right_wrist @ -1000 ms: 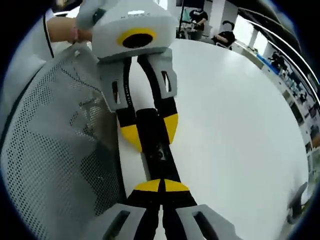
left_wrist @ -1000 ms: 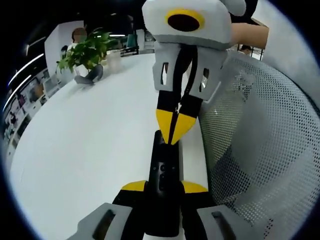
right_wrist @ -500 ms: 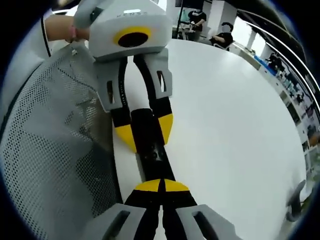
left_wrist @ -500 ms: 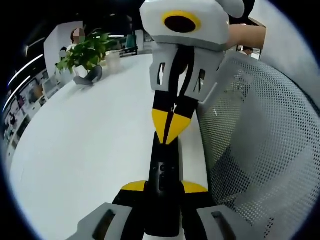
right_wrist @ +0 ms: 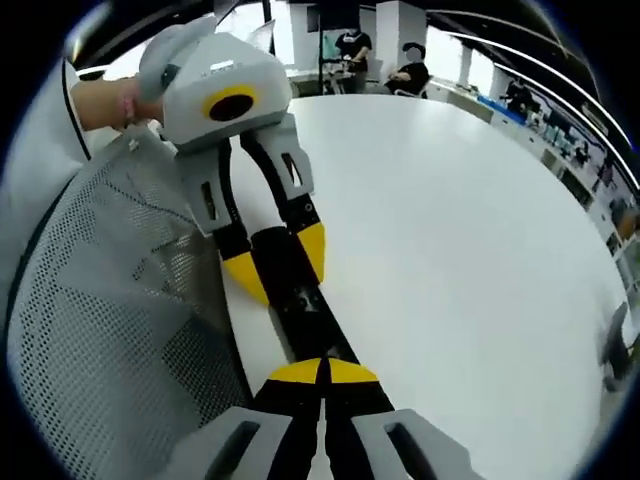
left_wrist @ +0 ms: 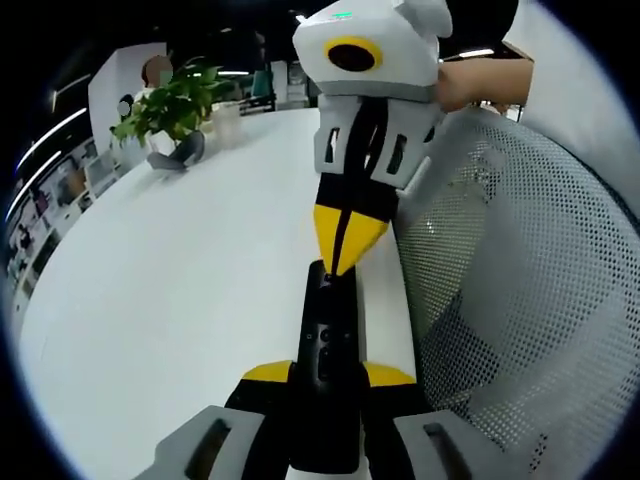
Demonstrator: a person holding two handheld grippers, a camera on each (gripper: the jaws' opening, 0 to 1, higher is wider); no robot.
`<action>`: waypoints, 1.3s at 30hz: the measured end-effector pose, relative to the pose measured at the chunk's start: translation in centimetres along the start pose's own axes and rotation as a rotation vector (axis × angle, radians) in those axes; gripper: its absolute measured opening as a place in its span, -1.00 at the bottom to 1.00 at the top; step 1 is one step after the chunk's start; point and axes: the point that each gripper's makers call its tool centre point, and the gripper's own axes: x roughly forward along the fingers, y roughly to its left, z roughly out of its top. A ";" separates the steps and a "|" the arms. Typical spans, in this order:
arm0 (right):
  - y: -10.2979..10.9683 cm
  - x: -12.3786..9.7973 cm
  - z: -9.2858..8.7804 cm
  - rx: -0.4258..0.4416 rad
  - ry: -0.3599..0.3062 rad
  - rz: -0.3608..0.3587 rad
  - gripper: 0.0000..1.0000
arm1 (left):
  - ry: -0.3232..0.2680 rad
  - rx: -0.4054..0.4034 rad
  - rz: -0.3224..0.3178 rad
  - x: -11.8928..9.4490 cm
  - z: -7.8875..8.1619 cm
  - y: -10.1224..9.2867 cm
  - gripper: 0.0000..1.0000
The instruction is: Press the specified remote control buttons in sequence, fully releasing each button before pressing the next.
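A black remote control [left_wrist: 325, 350] lies lengthwise along the white table [left_wrist: 180, 280] near its edge. My left gripper [left_wrist: 328, 375] is shut on the remote, one yellow tip on each long side. My right gripper [left_wrist: 342, 262] comes in from the top of the left gripper view, shut, with its yellow tips meeting the remote's far end. In the right gripper view the right gripper [right_wrist: 321, 372] stands shut over the near end of the remote [right_wrist: 300, 310]. The left gripper [right_wrist: 282, 262] clamps it from beyond. Whether a button is pushed down I cannot tell.
A grey mesh chair back [left_wrist: 520, 300] stands against the table edge beside the remote. A potted plant [left_wrist: 175, 105] sits at the far side of the table. A hand [left_wrist: 480, 85] holds the right gripper. People sit at desks in the background [right_wrist: 400, 70].
The right gripper has tilted and drawn back a little, its tips still at the remote's far end. The right gripper view has swung and takes in more of the room. The left gripper has not moved.
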 end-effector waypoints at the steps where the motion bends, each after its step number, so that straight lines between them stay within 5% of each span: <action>1: 0.0 0.0 0.0 -0.011 0.012 0.001 -1.00 | 0.001 0.001 0.000 0.0 0.0 0.0 -0.51; 14: -0.5 0.2 -0.1 -0.024 0.111 0.002 -1.00 | 0.026 0.008 0.001 0.1 0.0 0.0 -0.52; 26: -0.2 0.2 -0.3 -0.312 0.113 -0.027 -1.00 | 0.058 0.020 0.001 0.1 0.0 -0.1 -0.52; 30: -0.1 0.1 -0.4 -0.174 0.095 0.013 -1.00 | 0.067 0.027 -0.005 0.1 -0.1 -0.1 -0.52; 35: 0.8 0.3 0.6 -0.139 0.016 0.066 -1.00 | 0.068 0.036 -0.016 0.2 -0.1 -0.2 -0.52; 39: 0.6 0.8 0.0 -0.151 0.059 0.064 -1.00 | 0.063 0.039 -0.019 0.2 0.0 -0.2 -0.52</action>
